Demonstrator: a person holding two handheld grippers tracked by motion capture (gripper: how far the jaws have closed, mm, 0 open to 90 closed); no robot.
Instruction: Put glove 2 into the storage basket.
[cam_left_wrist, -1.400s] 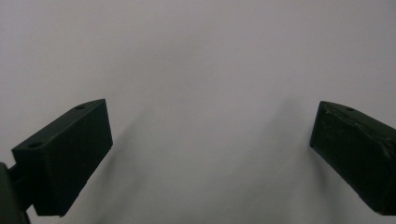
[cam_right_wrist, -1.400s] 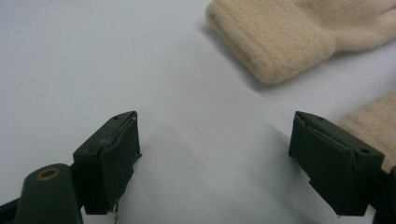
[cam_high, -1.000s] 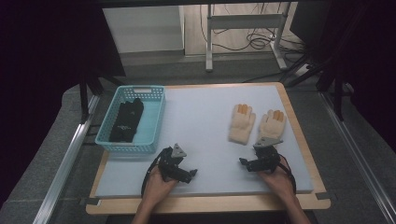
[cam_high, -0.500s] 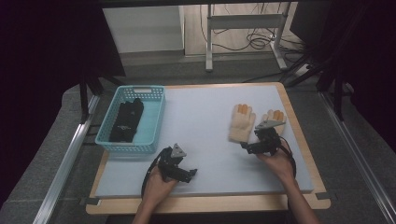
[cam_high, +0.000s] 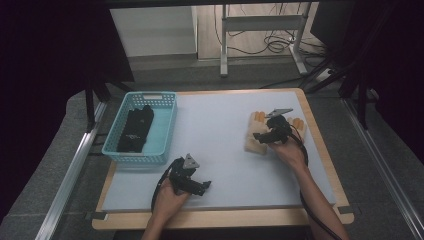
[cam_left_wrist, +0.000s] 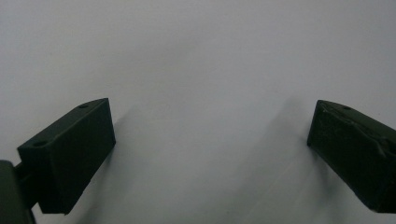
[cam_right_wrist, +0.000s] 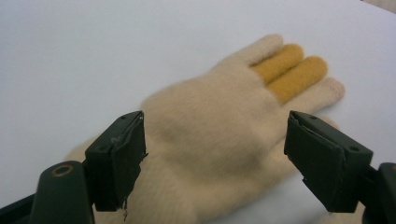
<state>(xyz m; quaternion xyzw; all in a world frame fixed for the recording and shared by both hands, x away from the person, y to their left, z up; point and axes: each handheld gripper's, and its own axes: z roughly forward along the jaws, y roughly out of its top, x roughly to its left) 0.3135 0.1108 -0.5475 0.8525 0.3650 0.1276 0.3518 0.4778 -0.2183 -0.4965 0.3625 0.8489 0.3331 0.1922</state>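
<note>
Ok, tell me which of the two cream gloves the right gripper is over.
The cream glove nearer the basket: the right gripper has its open jaws either side of that glove. The other glove lies beyond it, by the table's right edge.

Nothing readable is showing anywhere — a faint pale mark on the black gloves (cam_high: 134, 131) is staying too small to read.

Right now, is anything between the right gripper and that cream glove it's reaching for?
Nothing visible. The right gripper hangs open just above the cream glove, with bare mat around it and nothing between the jaws and the knit.
</note>
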